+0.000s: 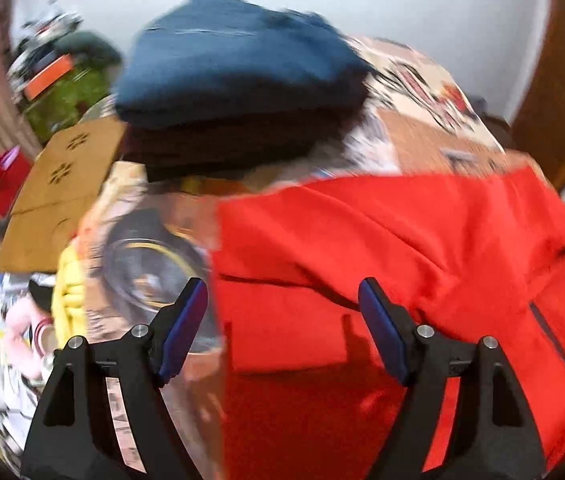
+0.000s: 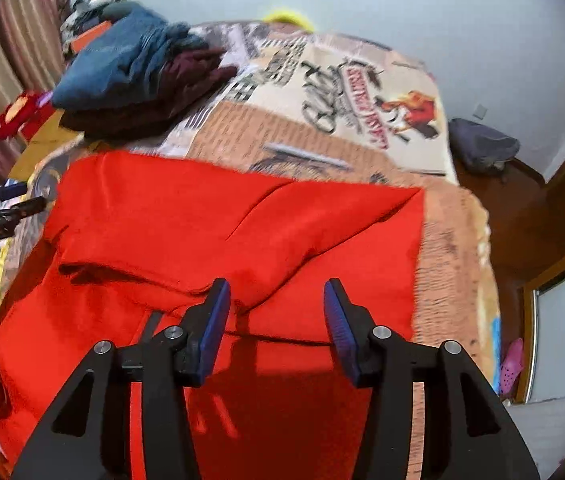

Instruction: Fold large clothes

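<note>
A large red garment [image 1: 402, 240] lies spread on a bed covered with a newspaper-print sheet [image 1: 434, 140]. In the left wrist view my left gripper [image 1: 282, 286] hangs over the garment's left edge. Its blue pads [image 1: 186, 328] stand wide apart with nothing gripped between them. In the right wrist view the red garment [image 2: 202, 220] fills the middle, with a fold running across it. My right gripper [image 2: 276, 284] hovers over its near part, jaws open, and only cloth shows below the gap. The picture is blurred.
A stack of folded clothes [image 1: 234, 60], blue on top of dark maroon [image 2: 186, 84], sits at the far left of the bed. A cardboard box [image 1: 62, 184] and a yellow item [image 1: 68, 296] lie to the left. A dark bag [image 2: 482, 144] and a wooden door frame [image 2: 562, 208] are at the right.
</note>
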